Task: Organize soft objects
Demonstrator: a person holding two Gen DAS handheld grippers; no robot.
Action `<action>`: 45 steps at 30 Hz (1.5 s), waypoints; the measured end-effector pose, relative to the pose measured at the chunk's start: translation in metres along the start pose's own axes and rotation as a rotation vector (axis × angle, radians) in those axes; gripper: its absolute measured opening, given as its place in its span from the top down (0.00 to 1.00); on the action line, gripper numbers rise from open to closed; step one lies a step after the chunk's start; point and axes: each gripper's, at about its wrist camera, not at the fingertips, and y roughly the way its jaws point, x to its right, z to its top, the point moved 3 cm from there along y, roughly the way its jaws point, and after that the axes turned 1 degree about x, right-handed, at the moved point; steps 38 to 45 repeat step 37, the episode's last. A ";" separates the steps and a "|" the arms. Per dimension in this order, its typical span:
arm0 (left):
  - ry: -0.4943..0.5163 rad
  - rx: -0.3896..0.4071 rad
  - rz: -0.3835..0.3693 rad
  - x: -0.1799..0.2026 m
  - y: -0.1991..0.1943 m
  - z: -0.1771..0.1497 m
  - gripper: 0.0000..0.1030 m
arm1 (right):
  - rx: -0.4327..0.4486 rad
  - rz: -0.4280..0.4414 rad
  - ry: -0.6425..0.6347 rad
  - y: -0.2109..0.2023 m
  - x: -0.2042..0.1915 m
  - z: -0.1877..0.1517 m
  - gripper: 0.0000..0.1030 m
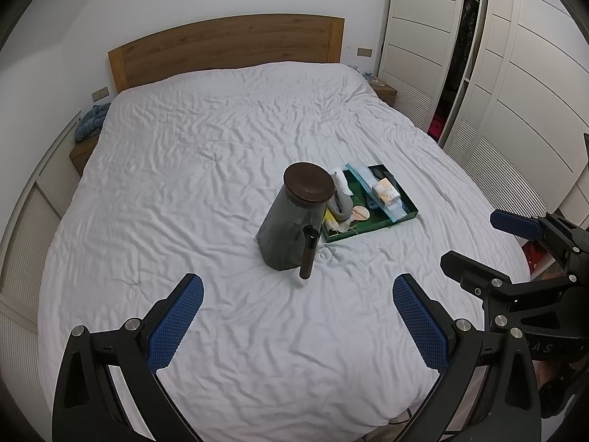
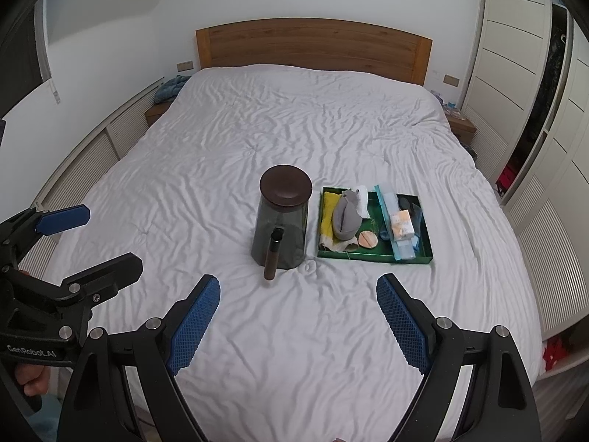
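**Both hand-held grippers wide over the bed, tray of soft things ahead**

We see a dark smoked-glass jar with a round brown wooden lid [image 2: 281, 217] standing upright on the white rumpled bed cover [image 2: 257, 140]. A slim dark tube [image 2: 273, 254] stands against the jar's near side. Just right of the jar, apart from it, lies the shallow green rectangular tray [image 2: 371, 257], holding a grey folded cloth [image 2: 346, 217], a yellow cloth [image 2: 328, 213], a round peach puff [image 2: 368, 239] and a pale wrapped packet [image 2: 403, 226].

Our left hand-held gripper [image 1: 298, 313] and right hand-held gripper [image 2: 298, 313] both stand wide and empty, nearer us than the jar. Bare cover lies between them and the jar. Beyond the jar the bed runs open to the wooden headboard [image 2: 313, 46]; white wardrobe doors [image 2: 515, 55] stand to the right.
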 end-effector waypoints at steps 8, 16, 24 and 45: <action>-0.006 -0.002 -0.008 0.001 -0.002 -0.003 0.02 | 0.000 0.002 -0.003 -0.002 -0.001 -0.003 0.15; -0.009 -0.004 -0.007 0.004 -0.002 -0.006 0.02 | -0.006 0.002 -0.005 -0.003 -0.002 -0.003 0.15; 0.015 0.010 0.005 0.012 -0.002 -0.006 0.02 | -0.010 0.001 -0.010 -0.002 -0.003 -0.003 0.15; 0.003 0.011 0.003 0.011 -0.001 -0.004 0.02 | -0.009 -0.004 -0.014 -0.001 -0.003 -0.003 0.15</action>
